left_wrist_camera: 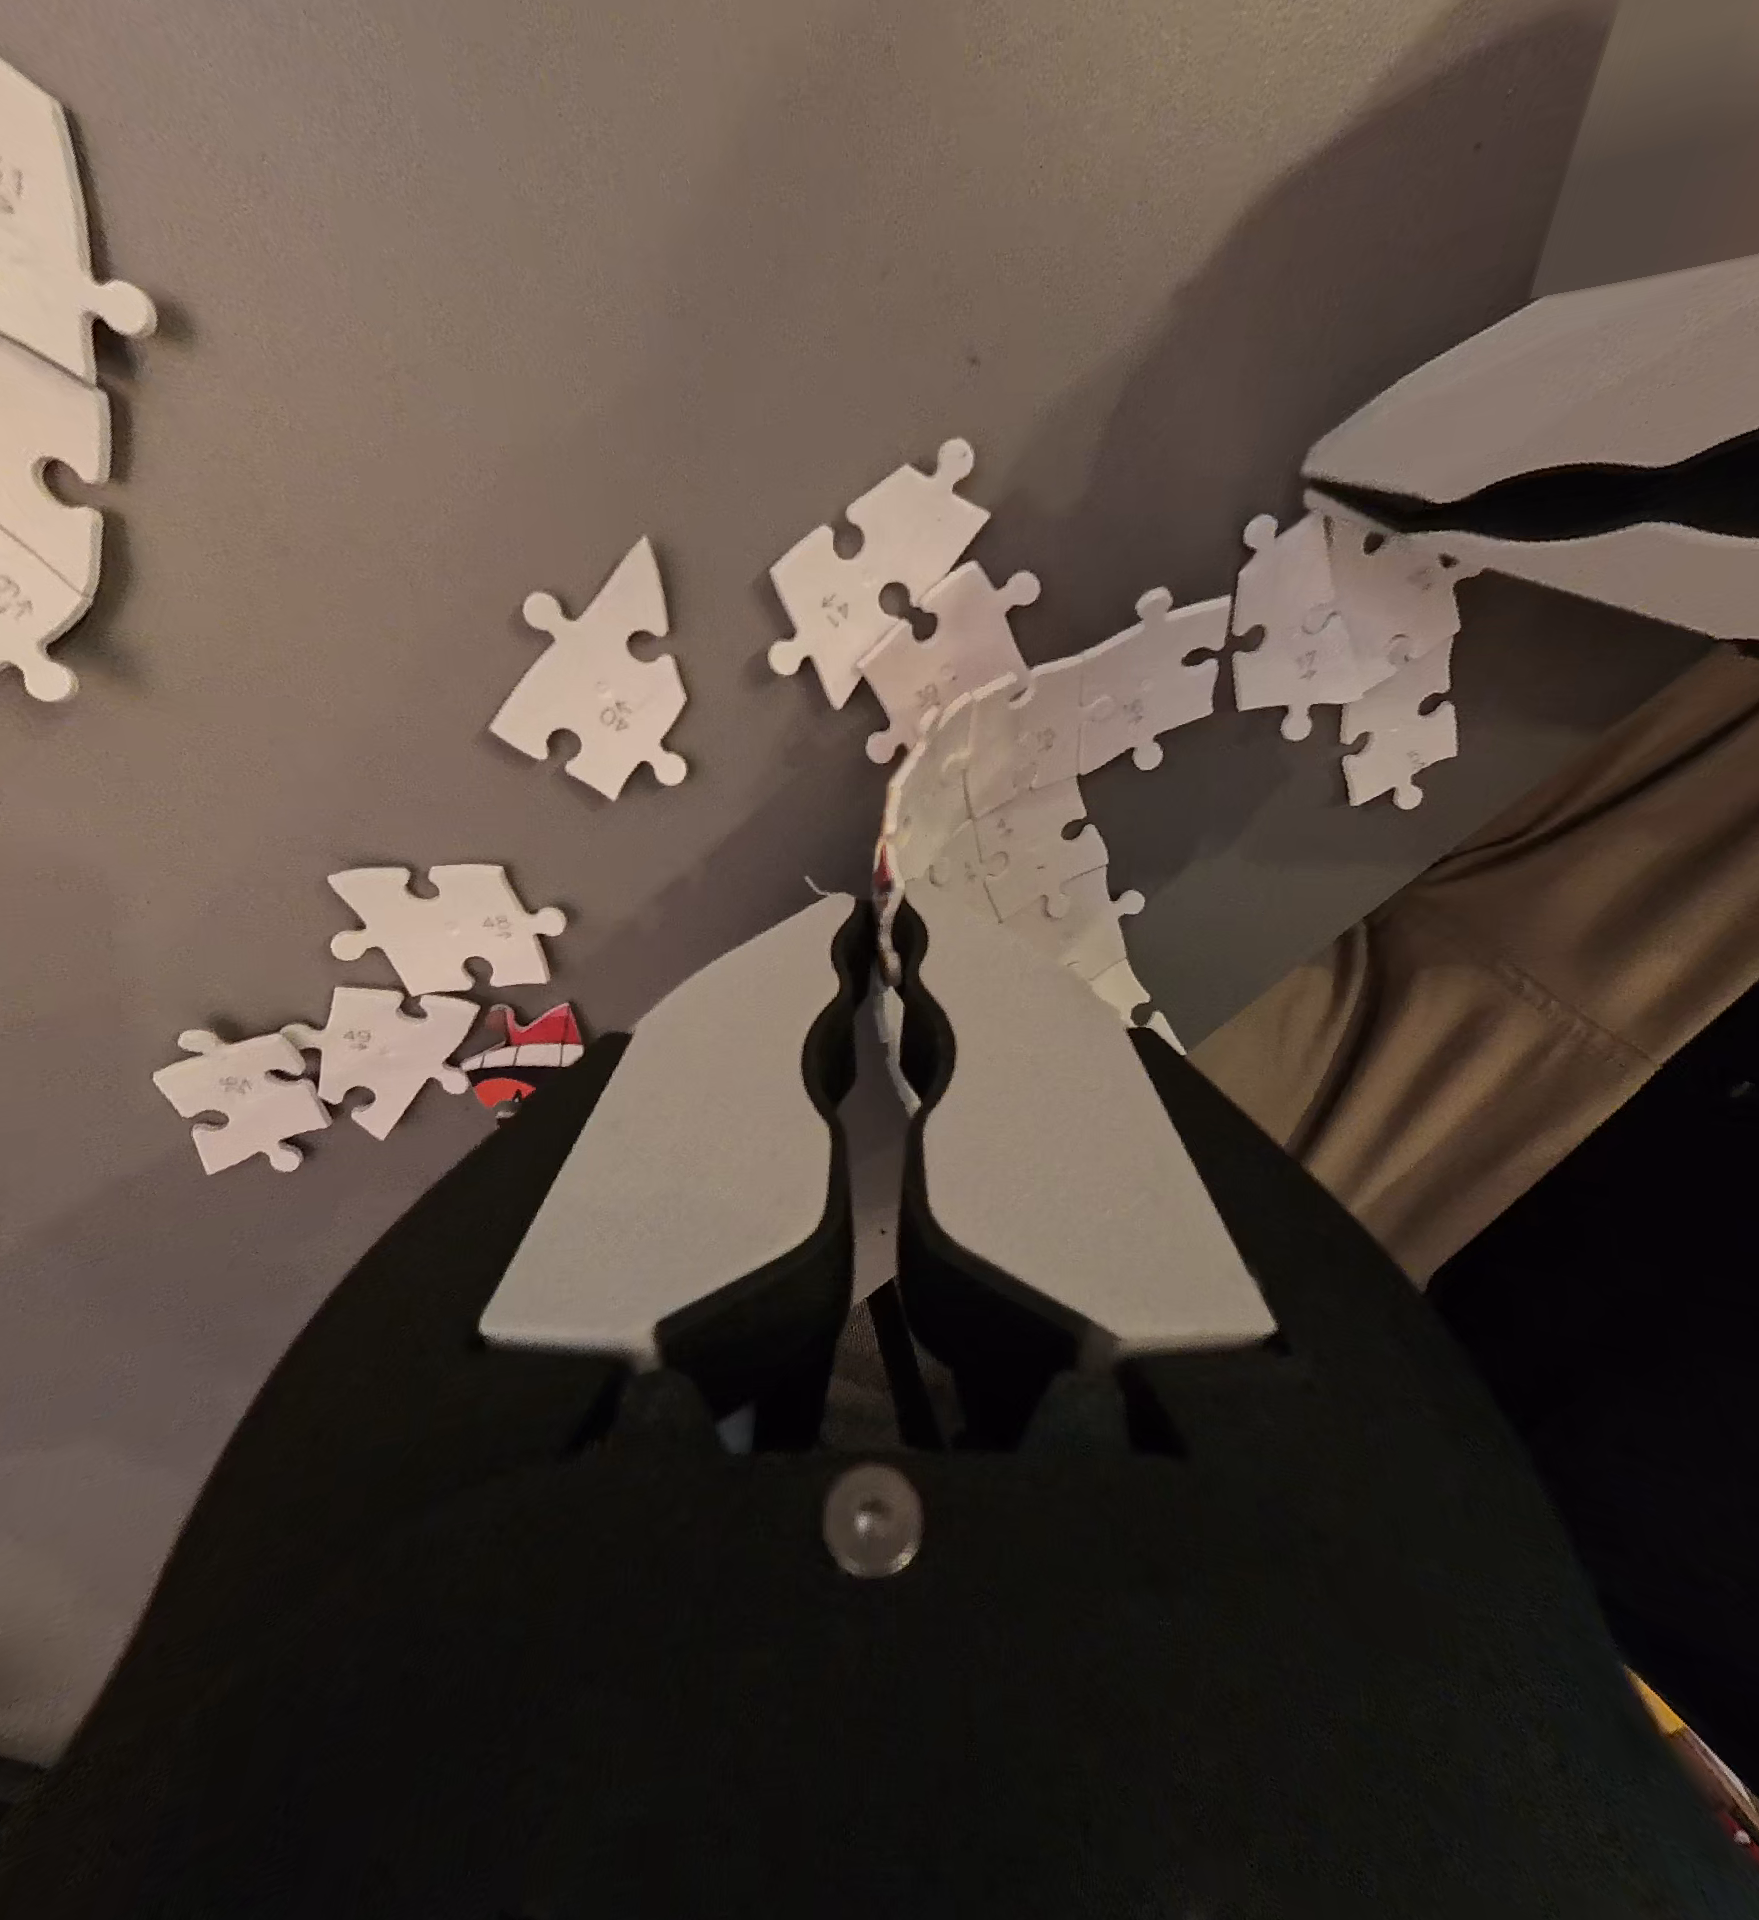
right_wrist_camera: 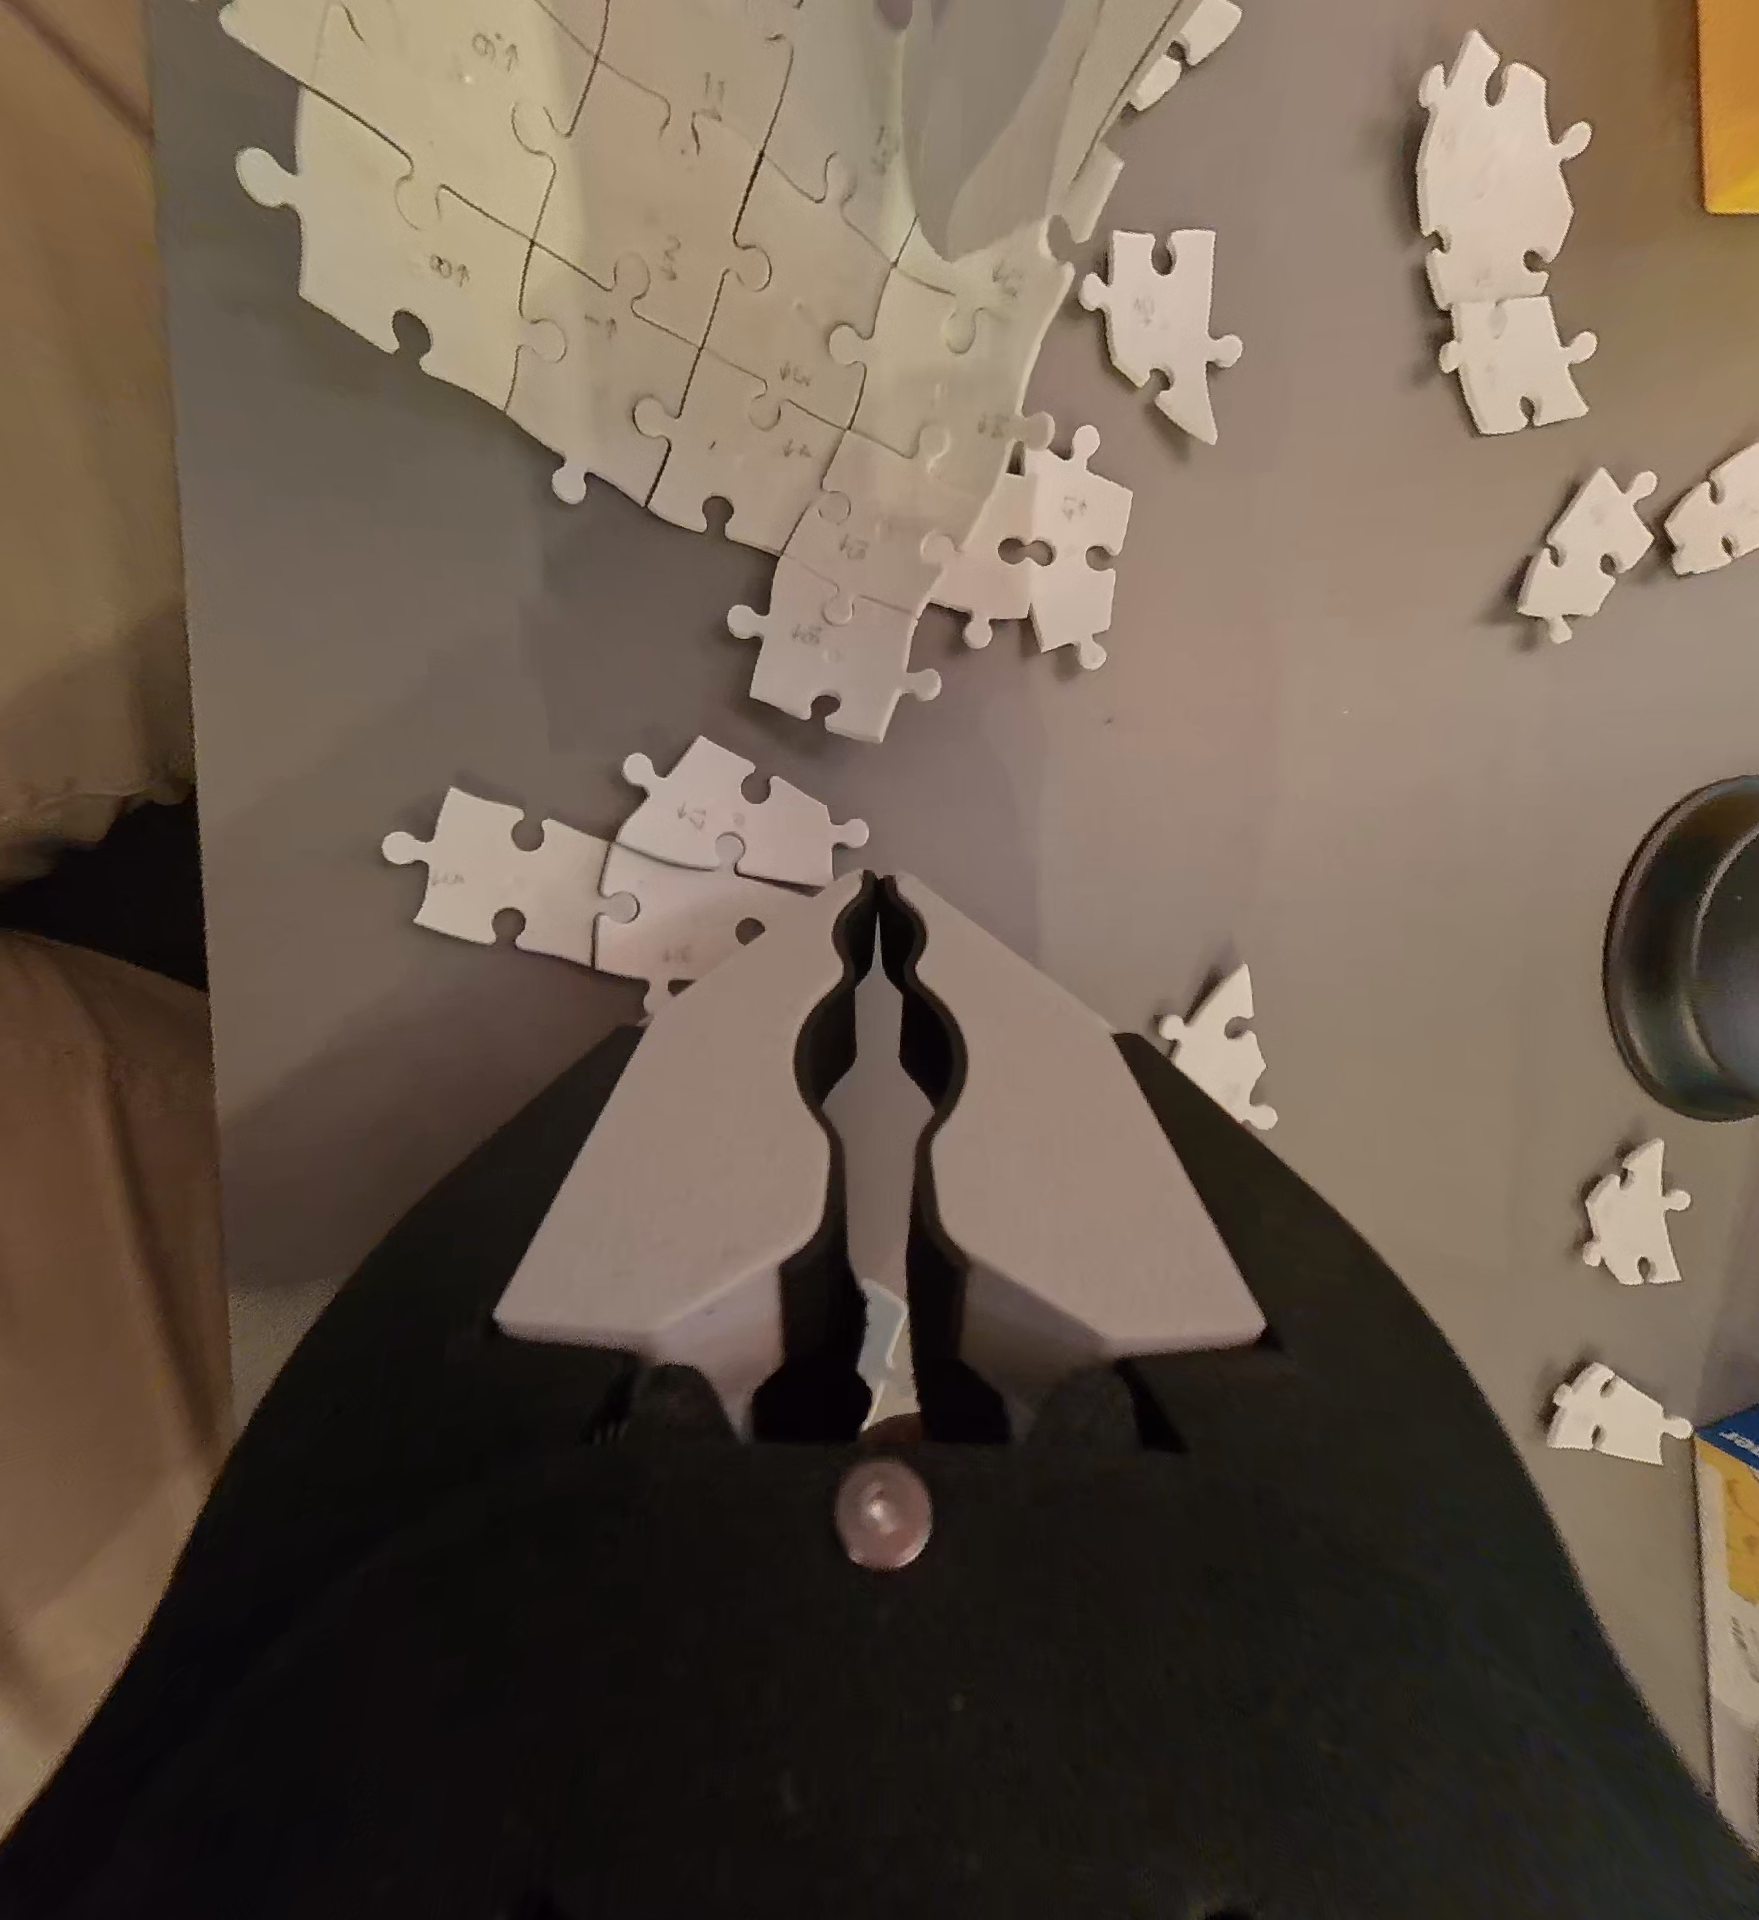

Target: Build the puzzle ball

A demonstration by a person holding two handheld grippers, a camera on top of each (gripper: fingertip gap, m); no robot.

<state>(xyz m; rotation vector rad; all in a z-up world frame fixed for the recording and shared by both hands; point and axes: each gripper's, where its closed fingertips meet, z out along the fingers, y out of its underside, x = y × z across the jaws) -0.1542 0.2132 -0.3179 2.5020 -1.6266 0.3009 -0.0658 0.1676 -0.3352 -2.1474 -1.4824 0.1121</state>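
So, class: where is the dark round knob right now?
The dark round knob shows only in the right wrist view, at the right edge of the grey table, with loose white puzzle pieces scattered beside it.

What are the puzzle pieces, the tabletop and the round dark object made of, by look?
Puzzle pieces: likely rigid plastic, matt white backs; they hold a curve and show thick clean edges. Tabletop: smooth matt grey, probably laminate or painted board; no grain visible. Round dark object: glossy, soft highlights along its rim; metal or plastic, cannot tell.
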